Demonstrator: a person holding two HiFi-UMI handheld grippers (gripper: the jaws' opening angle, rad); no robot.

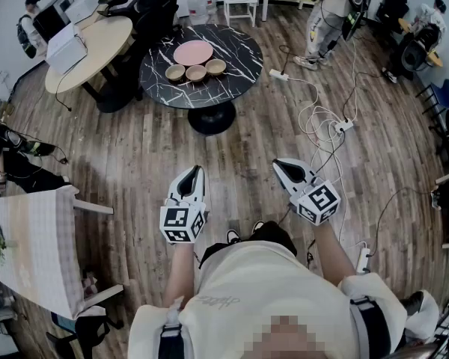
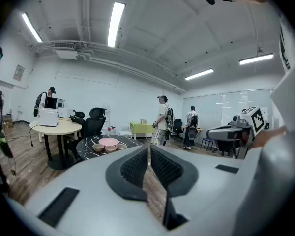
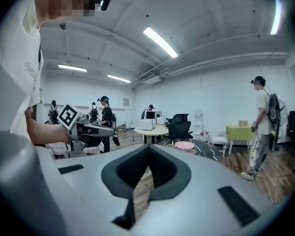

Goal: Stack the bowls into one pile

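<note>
While the person stands on the wood-plank floor [image 1: 135,148] well apart from the round black marble-patterned table [image 1: 239,73], the three small tan round bowls [image 1: 196,72] sit unstacked on its near part. They form a slightly curved row, each just beside its neighbour, on the person's side of a flat pink round plate [image 1: 193,52]. The left gripper [image 1: 192,172] and the right gripper [image 1: 284,164] are held out almost level before the body. In each gripper view the dark ribbed pads are closed against each other with nothing between them. At this range the bowls' material cannot be told. They look rigid, shallow and smooth-walled, so they are probably light, somewhat slippery under a pad, and liable to chip if ceramic and set down hard. The likely hold is on the rim, with one jaw inside and one outside the wall. An end bowl, whose outer side stands free, seems the easiest to take first and lower upright into the next.
</note>
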